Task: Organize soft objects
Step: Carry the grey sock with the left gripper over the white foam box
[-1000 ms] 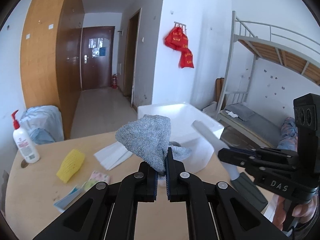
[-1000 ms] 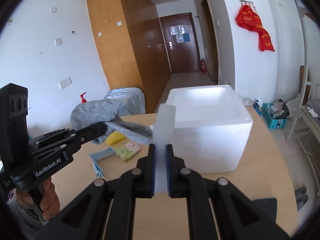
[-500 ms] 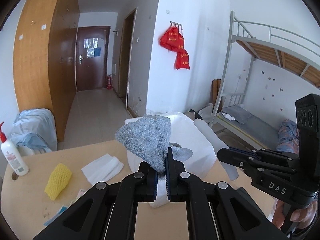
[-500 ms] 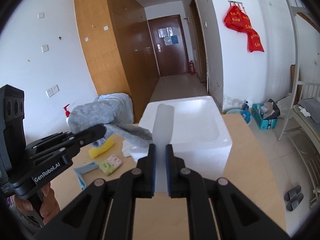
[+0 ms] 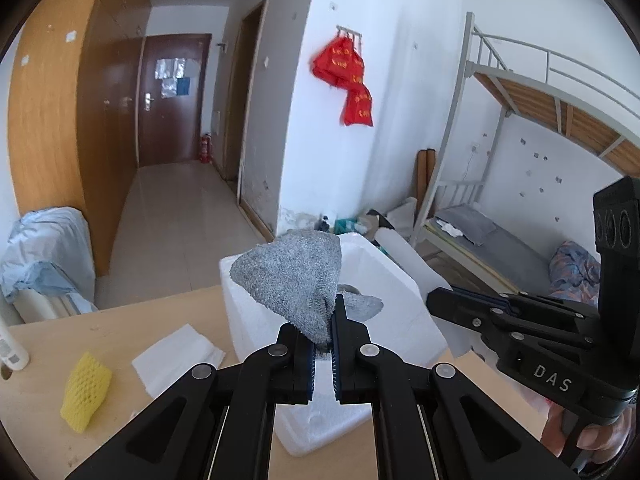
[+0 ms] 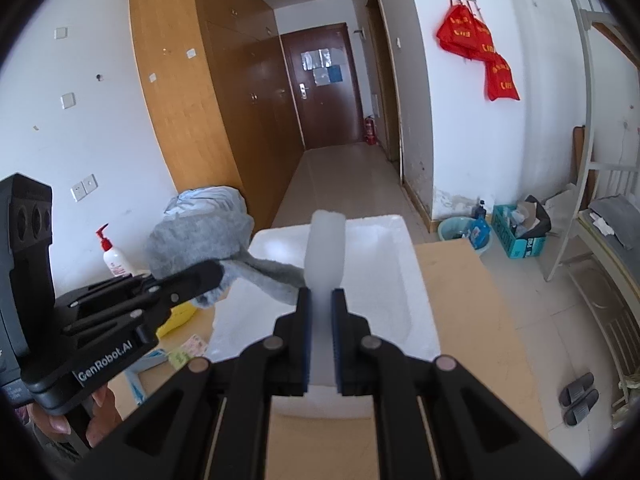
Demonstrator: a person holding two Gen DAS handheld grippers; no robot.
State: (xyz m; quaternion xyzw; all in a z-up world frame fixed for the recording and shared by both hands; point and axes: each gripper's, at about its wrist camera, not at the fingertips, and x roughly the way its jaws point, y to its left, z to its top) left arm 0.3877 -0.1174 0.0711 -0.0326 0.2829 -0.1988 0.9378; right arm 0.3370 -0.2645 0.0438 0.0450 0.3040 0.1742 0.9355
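My left gripper (image 5: 322,312) is shut on a grey knitted cloth (image 5: 290,276), which hangs over the open white foam box (image 5: 256,320) on the wooden table. In the right wrist view the same grey cloth (image 6: 192,240) droops from the left gripper (image 6: 216,274) above the box's left rim. My right gripper (image 6: 320,300) is shut on a white foam strip (image 6: 324,248) that stands upright over the foam box (image 6: 384,288). From the left wrist view the right gripper (image 5: 432,298) holds that foam strip (image 5: 404,254) at the box's right side.
On the table (image 5: 80,340) left of the box lie a yellow foam net (image 5: 86,390) and a white folded tissue (image 5: 176,356). A pump bottle (image 6: 114,256) stands at the far left. A blue-covered chair, a bunk bed (image 5: 500,240) and floor clutter surround the table.
Both grippers have moved forward towards and over the foam box, carrying the grey cloth and the foam strip. The box now sits directly under both held things.
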